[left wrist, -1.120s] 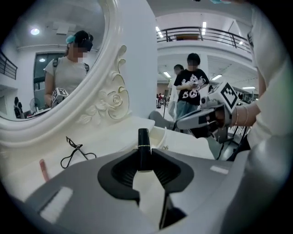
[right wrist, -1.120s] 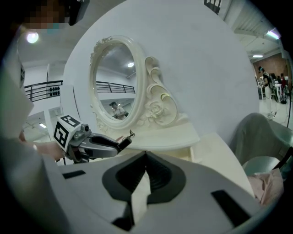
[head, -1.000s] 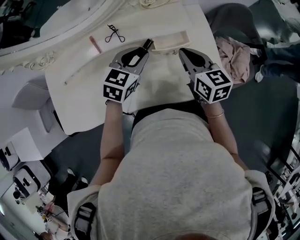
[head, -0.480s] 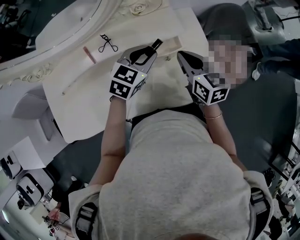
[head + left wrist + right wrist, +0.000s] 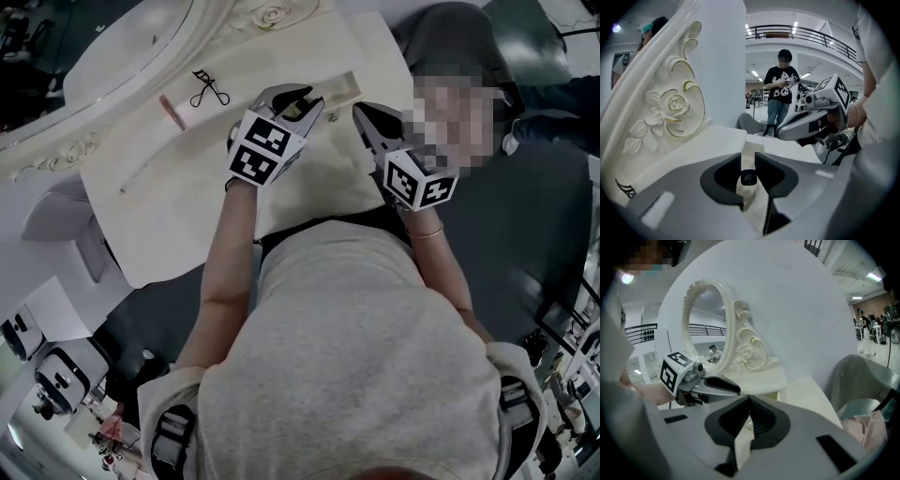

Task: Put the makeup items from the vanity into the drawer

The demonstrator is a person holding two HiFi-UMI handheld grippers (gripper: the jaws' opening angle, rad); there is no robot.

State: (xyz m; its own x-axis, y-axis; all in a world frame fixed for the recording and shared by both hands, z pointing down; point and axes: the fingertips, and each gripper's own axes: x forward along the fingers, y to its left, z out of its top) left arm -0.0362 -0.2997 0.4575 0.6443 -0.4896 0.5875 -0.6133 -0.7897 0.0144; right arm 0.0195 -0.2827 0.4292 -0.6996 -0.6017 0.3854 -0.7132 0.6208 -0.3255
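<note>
- One item in hand: left gripper (image 5: 747,157), jaws part-closed on a small cream tube with a round black cap (image 5: 748,177), cap end toward the camera, one pad on either side of the body.
- Positioned at the open shallow cream drawer (image 5: 339,86) at the front of the vanity; clearance above the drawer floor not readable from any view.
- Expected handling of the tube: light, rigid, smooth-walled, round in section, so likely to swivel or slide under a loose pinch.
- Keep the hold on the body just behind the cap, never on the cap alone, which may pull off. Lower close to the drawer floor before opening the jaws, to prevent rolling or bouncing.
- Right gripper (image 5: 362,111): jaws brought together at the tips, just beside the drawer's front. Small silvery fitting (image 5: 746,426) visible in the slot between the pads, probably the drawer pull; whether actually pinched, not settled.
- Left on the cream vanity top (image 5: 187,216), well apart from the drawer: black metal eyelash curler (image 5: 208,89), slender pink stick (image 5: 171,111), thin pale stick (image 5: 147,172).
- Curler: judged light and stiff, lying flat. Take across the shank, between finger loops and curved head.
- Sticks: low to the surface and apt to roll. Take at mid-length, jaws across the axis.
</note>
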